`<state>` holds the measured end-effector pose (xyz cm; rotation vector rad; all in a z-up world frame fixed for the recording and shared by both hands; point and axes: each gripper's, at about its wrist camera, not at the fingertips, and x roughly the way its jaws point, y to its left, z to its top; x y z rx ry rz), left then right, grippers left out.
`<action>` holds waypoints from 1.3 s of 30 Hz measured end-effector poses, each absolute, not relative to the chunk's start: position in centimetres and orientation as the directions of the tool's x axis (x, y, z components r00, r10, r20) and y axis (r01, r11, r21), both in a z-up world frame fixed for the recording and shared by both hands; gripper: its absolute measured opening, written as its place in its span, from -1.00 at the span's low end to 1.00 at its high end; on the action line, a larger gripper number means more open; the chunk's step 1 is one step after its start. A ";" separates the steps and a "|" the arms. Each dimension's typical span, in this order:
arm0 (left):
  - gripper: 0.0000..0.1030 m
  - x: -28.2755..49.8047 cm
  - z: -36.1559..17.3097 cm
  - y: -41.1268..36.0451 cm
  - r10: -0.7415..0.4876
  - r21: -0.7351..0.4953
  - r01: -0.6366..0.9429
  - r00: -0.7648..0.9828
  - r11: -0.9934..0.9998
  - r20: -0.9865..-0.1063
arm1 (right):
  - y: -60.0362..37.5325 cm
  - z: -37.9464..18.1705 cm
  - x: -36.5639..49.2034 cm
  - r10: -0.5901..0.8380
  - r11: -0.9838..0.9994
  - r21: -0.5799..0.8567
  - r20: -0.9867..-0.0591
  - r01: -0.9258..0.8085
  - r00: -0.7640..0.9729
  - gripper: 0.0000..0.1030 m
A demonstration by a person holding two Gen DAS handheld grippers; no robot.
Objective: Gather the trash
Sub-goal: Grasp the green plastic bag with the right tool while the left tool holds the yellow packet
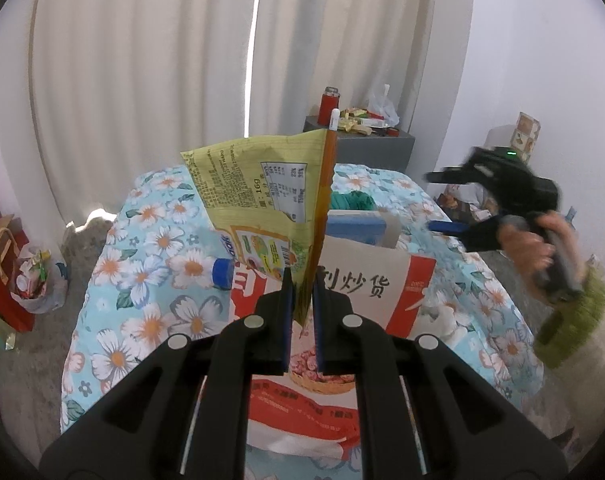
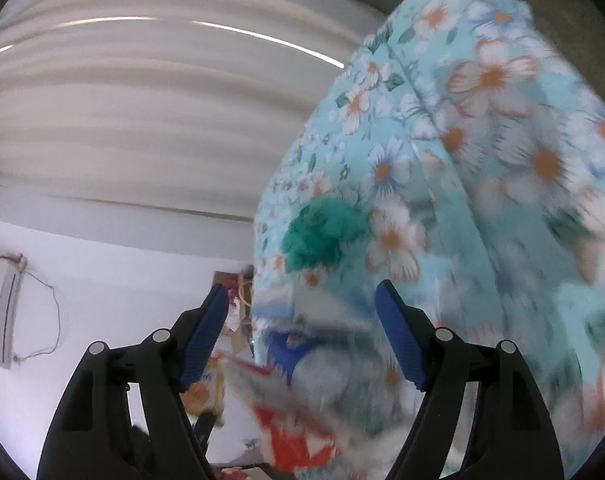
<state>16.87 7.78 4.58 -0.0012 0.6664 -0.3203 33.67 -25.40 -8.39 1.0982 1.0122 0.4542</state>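
My left gripper [image 1: 302, 292] is shut on a yellow snack wrapper [image 1: 262, 196] and holds it upright above the floral bed cover [image 1: 142, 280]. Below it lies a large red-and-white snack bag [image 1: 366, 280], and a bottle with a blue cap [image 1: 222, 274] lies to its left. My right gripper [image 2: 302, 332] is open and empty, tilted sideways over the blurred bed cover [image 2: 482, 160]; it also shows in the left wrist view [image 1: 446, 200], held by a hand at the right. A blue-and-white box [image 1: 358, 228] and a teal cloth [image 1: 352, 200] lie farther back.
A grey nightstand [image 1: 366, 148] with a red flask [image 1: 328, 106], wrappers and a plastic bag stands behind the bed. Bags of trash [image 1: 26, 280] sit on the carpet at the left. White curtains [image 1: 142, 60] hang behind. The right wrist view is motion-blurred.
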 end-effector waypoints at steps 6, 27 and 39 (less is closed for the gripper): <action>-0.87 17.6 4.9 8.0 -0.285 -0.094 0.289 0.744 0.953 -0.604 | -23.3 -10.3 38.2 0.750 0.450 0.874 -0.483 0.186 0.453 0.37; -0.87 17.9 4.7 7.9 -0.286 -0.084 0.295 0.753 0.952 -0.593 | -21.4 -11.0 39.9 0.731 0.517 0.839 -0.537 0.170 0.421 -0.75; -0.87 17.1 5.0 8.0 -0.301 -0.088 0.307 0.767 0.948 -0.567 | -25.6 -7.6 35.2 0.728 0.453 0.883 -0.447 0.125 0.519 -0.80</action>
